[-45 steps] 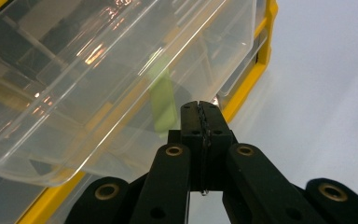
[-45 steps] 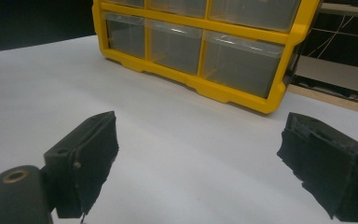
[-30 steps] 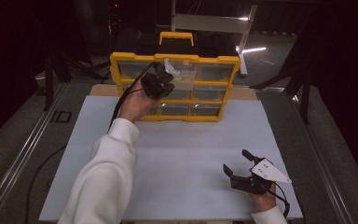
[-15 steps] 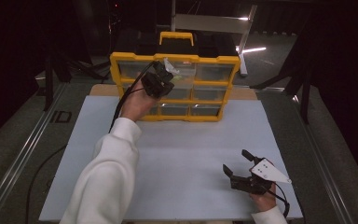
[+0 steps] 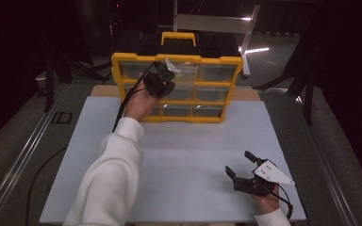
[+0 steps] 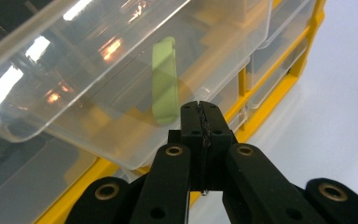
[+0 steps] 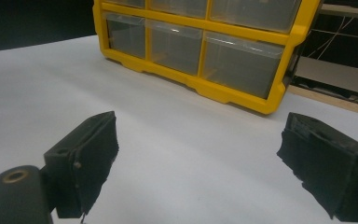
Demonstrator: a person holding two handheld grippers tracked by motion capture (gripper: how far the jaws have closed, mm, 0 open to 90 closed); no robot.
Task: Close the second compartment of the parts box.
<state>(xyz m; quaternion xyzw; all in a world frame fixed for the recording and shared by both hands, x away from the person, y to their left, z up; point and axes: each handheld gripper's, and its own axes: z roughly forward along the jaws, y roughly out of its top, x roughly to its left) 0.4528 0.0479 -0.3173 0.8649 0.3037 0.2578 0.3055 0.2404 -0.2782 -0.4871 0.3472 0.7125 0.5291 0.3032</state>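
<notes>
From the high view, your left gripper (image 5: pixel 166 75) is up against the yellow plastic drawer cabinet with clear drawers (image 5: pixel 226 87), which stands upright at the far edge of the white table board (image 5: pixel 193 141). The gripper sits at the top row, around the middle drawer. Your right gripper (image 5: pixel 247 174) rests well apart on the near right of the board, so the left hand is plainly the nearer one to the cabinet. The cabinet's long axis runs across the table, and its drawers slide out toward you.

In the left gripper view, your jaws are pressed together with no visible gap; they seem to pinch the thin lower lip of a clear, glossy plastic drawer (image 6: pixel 121 70), though the pinched edge itself is too thin to make out for certain. The drawer stands out from the yellow frame, tilted across the picture, directly ahead of and above the jaw tips. A pale green flat rounded piece (image 6: pixel 164 79) lies inside it, just beyond the tips behind the clear wall, its long side running away from you. My judgement: the pull goes straight back along the jaws.

In the right gripper view, your jaws stand wide apart with nothing between them, their pads (image 7: pixel 95 154) matt and rough. The cabinet's lower drawers lie ahead across smooth bare board.
</notes>
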